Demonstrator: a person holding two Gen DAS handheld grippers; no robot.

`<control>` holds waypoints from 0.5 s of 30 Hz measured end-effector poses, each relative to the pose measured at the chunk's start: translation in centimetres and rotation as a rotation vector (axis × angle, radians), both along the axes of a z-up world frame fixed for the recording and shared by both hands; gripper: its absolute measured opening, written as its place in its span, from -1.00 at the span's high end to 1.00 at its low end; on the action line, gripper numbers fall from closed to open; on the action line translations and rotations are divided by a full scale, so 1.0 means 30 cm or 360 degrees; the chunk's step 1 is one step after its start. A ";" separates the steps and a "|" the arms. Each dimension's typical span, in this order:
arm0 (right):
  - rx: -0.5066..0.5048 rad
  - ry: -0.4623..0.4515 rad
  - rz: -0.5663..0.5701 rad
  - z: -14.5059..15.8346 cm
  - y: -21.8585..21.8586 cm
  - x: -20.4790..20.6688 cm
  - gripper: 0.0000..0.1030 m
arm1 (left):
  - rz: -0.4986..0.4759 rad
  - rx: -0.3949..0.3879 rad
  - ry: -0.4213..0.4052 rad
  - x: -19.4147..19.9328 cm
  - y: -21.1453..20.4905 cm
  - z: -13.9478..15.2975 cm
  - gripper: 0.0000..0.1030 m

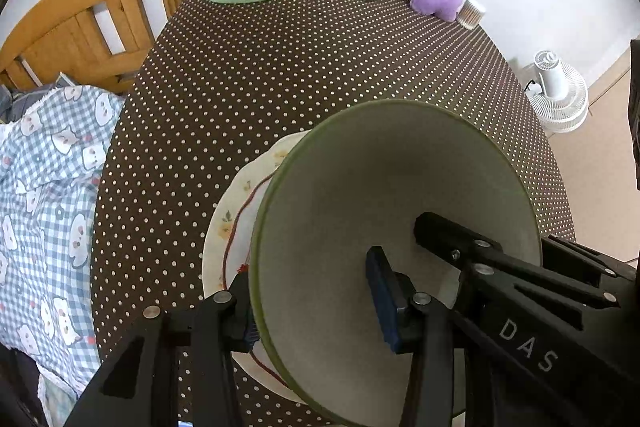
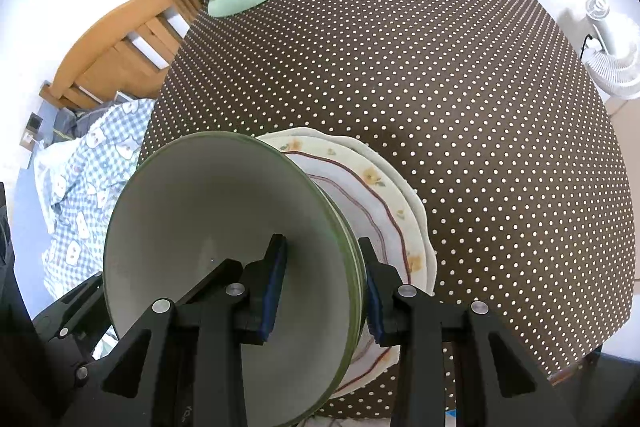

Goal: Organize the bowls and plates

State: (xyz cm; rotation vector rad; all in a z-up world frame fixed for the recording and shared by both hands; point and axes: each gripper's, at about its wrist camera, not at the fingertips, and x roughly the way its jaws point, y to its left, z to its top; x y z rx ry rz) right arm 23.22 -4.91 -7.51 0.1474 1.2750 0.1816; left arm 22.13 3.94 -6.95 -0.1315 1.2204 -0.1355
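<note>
Near the table's (image 2: 440, 75) front edge, the left gripper (image 1: 316, 299) and right gripper (image 2: 326, 287) each clamp opposite rims of a green bowl (image 2: 208, 227) above stacked plates (image 2: 384, 195).

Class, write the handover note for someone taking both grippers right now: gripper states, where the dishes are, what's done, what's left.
Left gripper: shut on the green bowl's rim, one finger inside, one outside.
Right gripper: shut on the opposite rim in the same way.
Bowl: held by both over the floral plates, which are stacked on the dotted table.
Done: plates stacked, bowl brought above them.
Left: lower the bowl onto the stack and release, probably. No other dishes in view.
</note>
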 end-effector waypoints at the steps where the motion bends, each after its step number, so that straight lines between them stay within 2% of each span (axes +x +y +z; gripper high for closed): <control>1: -0.0002 0.0000 0.0000 -0.002 0.002 0.003 0.24 | 0.0000 0.0000 -0.0004 0.002 0.001 0.000 0.15; 12: -0.0016 0.0014 0.0005 -0.013 0.000 0.002 0.23 | -0.0019 0.0018 -0.0014 0.010 0.003 -0.002 0.13; 15: -0.0051 0.0007 0.0001 -0.011 0.000 -0.007 0.21 | -0.0030 0.0043 -0.0020 0.005 0.006 -0.004 0.01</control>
